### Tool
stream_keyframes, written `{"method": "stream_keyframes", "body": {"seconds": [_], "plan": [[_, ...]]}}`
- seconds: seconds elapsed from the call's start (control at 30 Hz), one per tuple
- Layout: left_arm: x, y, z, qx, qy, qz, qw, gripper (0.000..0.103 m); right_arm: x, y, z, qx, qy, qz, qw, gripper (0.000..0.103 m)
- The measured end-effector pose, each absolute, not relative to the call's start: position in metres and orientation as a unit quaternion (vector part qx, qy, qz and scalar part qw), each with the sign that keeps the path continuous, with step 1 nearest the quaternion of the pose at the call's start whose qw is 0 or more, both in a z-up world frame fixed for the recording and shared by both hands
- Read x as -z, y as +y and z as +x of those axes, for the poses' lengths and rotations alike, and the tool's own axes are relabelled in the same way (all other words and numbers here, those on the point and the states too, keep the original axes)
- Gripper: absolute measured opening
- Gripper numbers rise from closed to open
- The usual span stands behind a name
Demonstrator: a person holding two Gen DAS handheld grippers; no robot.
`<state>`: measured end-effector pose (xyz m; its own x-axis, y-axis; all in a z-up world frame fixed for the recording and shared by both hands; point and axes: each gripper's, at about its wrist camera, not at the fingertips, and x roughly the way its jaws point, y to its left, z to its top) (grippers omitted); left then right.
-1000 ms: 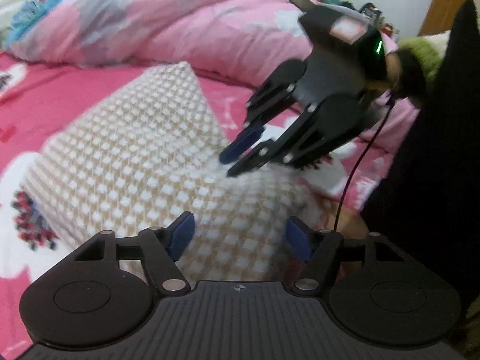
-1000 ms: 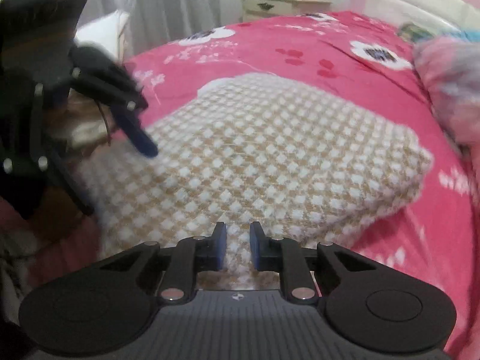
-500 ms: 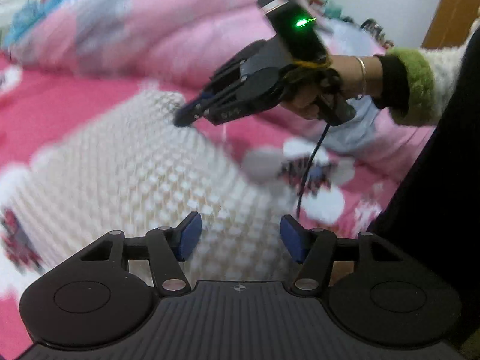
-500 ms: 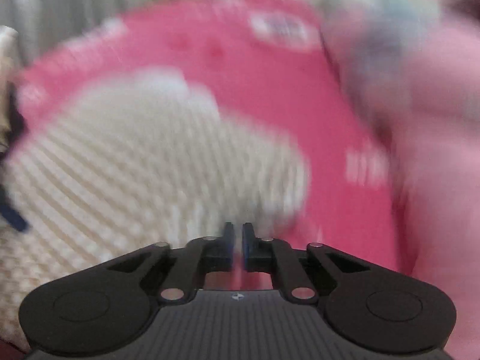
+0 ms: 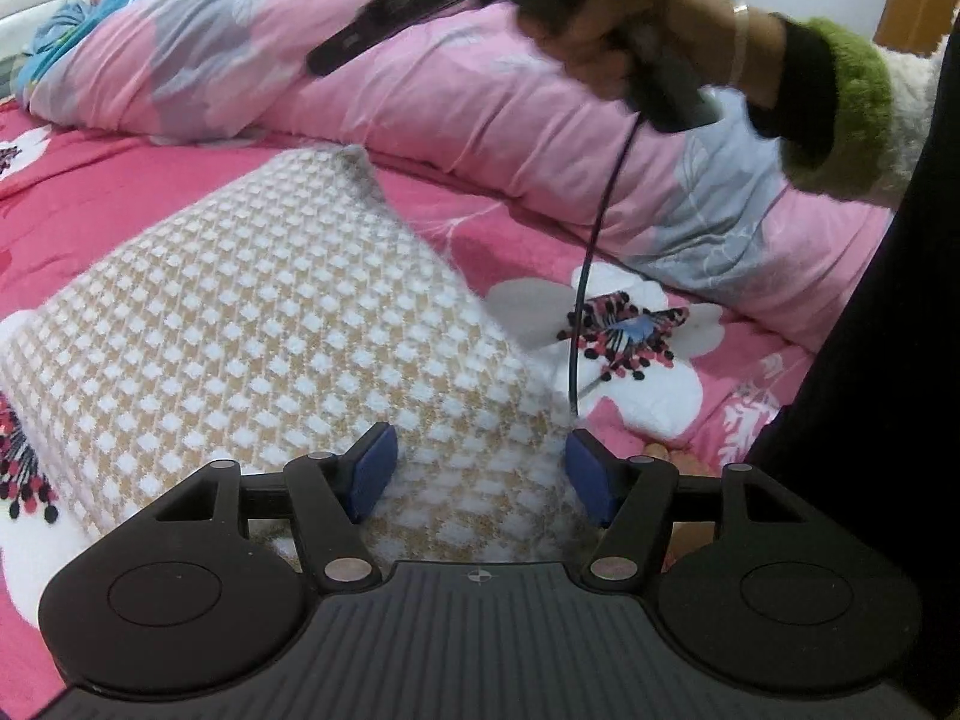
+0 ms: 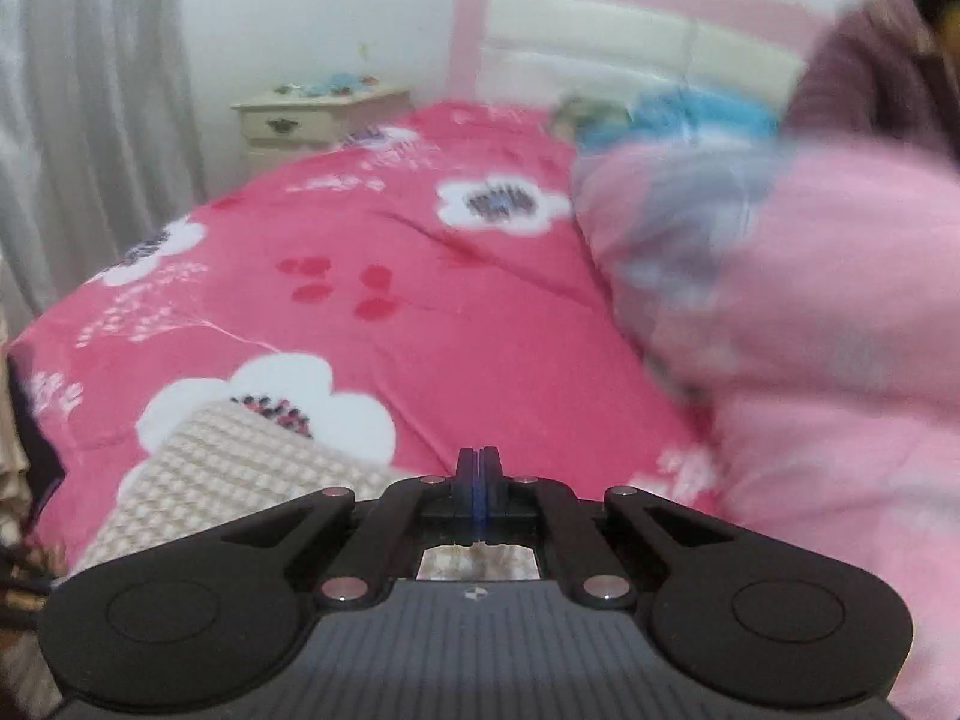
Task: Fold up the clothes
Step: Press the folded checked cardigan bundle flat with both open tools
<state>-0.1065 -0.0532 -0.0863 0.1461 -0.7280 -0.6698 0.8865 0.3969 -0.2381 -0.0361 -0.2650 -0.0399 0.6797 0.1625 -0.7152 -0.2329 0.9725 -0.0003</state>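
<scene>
A folded beige-and-white checked garment (image 5: 270,324) lies on the pink flowered bedsheet (image 5: 120,180). My left gripper (image 5: 480,474) hovers over its near right corner. Its jaws are opening and its blue pads (image 5: 372,468) stand apart without pressing the cloth. My right gripper (image 6: 478,468) is shut with nothing between its pads. It is lifted clear of the garment (image 6: 228,468), which shows at the lower left of the right wrist view. In the left wrist view the right gripper (image 5: 324,60) is a blurred dark shape in a hand above the quilt.
A bunched pink quilt (image 5: 480,90) runs along the far side of the bed (image 6: 810,330). The right gripper's black cable (image 5: 591,252) hangs down beside the garment. A person's dark clothing (image 5: 888,360) fills the right edge. A cream nightstand (image 6: 312,114) and grey curtain stand beyond the bed.
The right gripper closed fully, rose off the garment and swung toward the quilt and headboard. The left gripper stayed over the garment's near corner.
</scene>
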Motion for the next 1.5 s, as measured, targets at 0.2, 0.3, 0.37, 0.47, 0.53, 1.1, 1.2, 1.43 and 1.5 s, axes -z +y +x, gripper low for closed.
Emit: {"method": "stream_keyframes", "body": {"seconds": [0.2, 0.3, 0.37, 0.47, 0.53, 1.1, 1.2, 1.43, 1.5], "plan": [[0.086, -0.054, -0.114, 0.544, 0.358, 0.127, 0.748, 0.064, 0.091, -0.265, -0.021, -0.106, 0.453, -0.068, 0.882, 0.002], [0.087, -0.051, -0.114, 0.545, 0.357, 0.123, 0.749, 0.064, 0.047, -0.266, -0.011, -0.113, 0.433, 0.001, 0.894, 0.002], [0.086, -0.05, -0.115, 0.544, 0.357, 0.122, 0.749, 0.064, 0.033, -0.257, -0.005, -0.135, 0.41, 0.013, 0.902, 0.002], [0.085, -0.05, -0.117, 0.545, 0.355, 0.125, 0.749, 0.064, 0.064, -0.237, 0.003, -0.156, 0.432, 0.004, 0.888, 0.002], [0.084, -0.049, -0.117, 0.546, 0.355, 0.123, 0.749, 0.064, 0.111, -0.23, 0.007, -0.162, 0.464, -0.031, 0.871, 0.0], [0.086, -0.044, -0.133, 0.546, 0.338, 0.14, 0.754, 0.069, 0.081, -0.139, 0.055, -0.284, 0.486, -0.045, 0.825, 0.002], [0.087, -0.045, -0.136, 0.552, 0.328, 0.152, 0.752, 0.072, 0.077, -0.125, 0.059, -0.309, 0.485, -0.032, 0.818, 0.002], [0.088, -0.044, -0.138, 0.551, 0.324, 0.16, 0.752, 0.077, 0.093, -0.129, 0.058, -0.305, 0.499, -0.009, 0.811, 0.004], [0.087, -0.044, -0.141, 0.551, 0.318, 0.169, 0.753, 0.077, 0.058, -0.152, 0.048, -0.289, 0.475, 0.005, 0.831, 0.004]]}}
